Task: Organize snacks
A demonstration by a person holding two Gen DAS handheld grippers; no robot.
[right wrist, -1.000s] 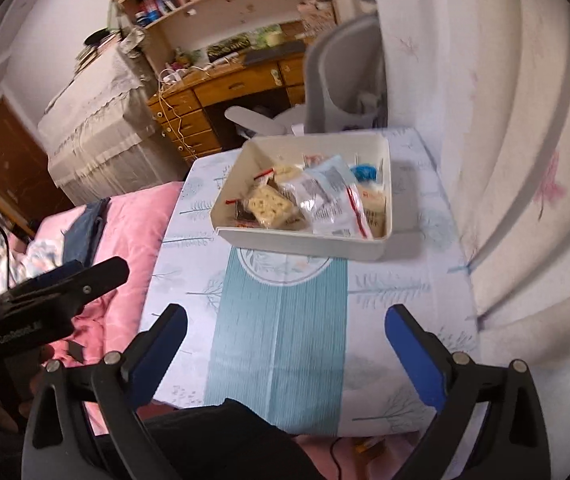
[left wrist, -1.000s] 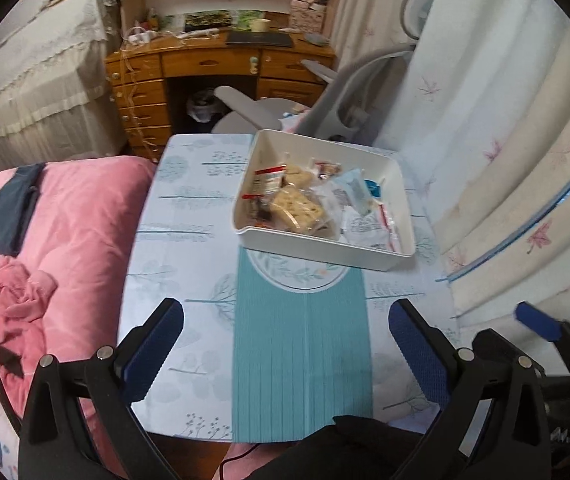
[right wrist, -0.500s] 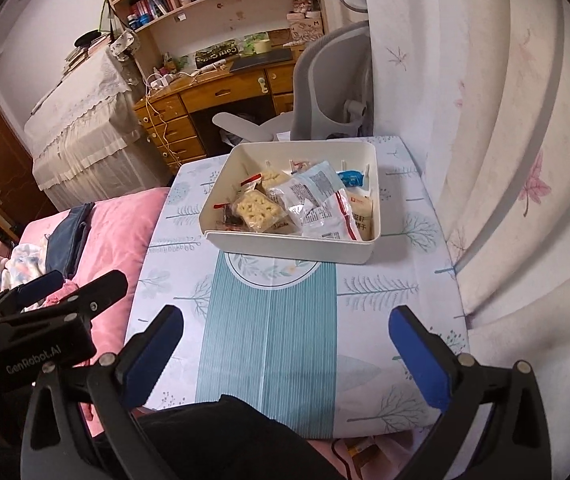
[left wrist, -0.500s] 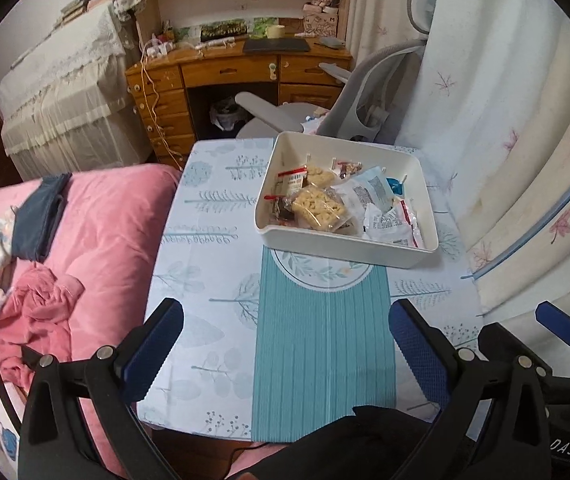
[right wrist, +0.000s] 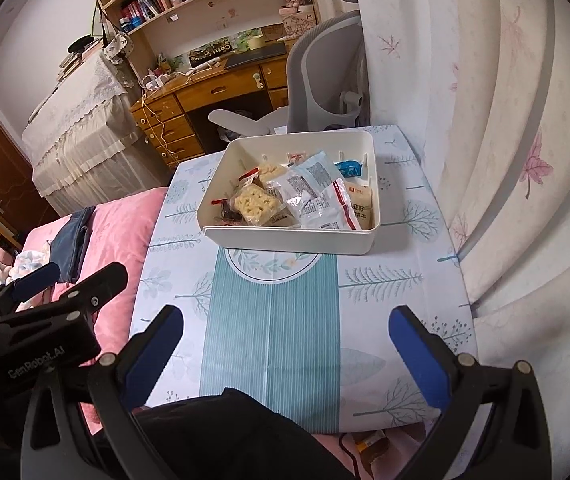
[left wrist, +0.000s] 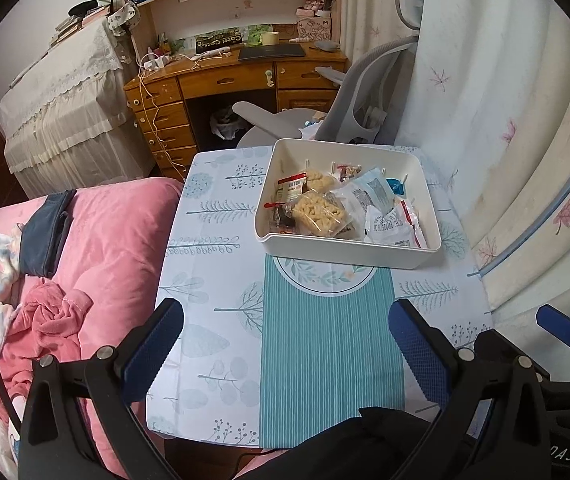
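Note:
A white plastic bin (left wrist: 365,246) (right wrist: 293,242) stands at the far end of a small table covered with a blue-and-white leaf-print cloth (left wrist: 213,280) (right wrist: 397,280). It holds several wrapped snacks: a yellow puffed-rice cake (left wrist: 319,212) (right wrist: 255,204), white-and-blue packets (left wrist: 369,190) (right wrist: 317,184), and a red-trimmed white pack (left wrist: 397,224). My left gripper (left wrist: 285,344) is open and empty above the near end of the table. My right gripper (right wrist: 285,344) is open and empty there too, to the right of the left one (right wrist: 45,292).
A pink quilt with clothes (left wrist: 97,240) lies left of the table. A curtain (left wrist: 525,140) hangs close on the right. Beyond the table are a grey office chair (left wrist: 349,108), a wooden desk (left wrist: 225,80) and a lace-covered cabinet (left wrist: 65,112).
Both grippers have pulled back and tilted up a little, so more of the room and table shows. Their jaws stay open. The bin and snacks have not moved.

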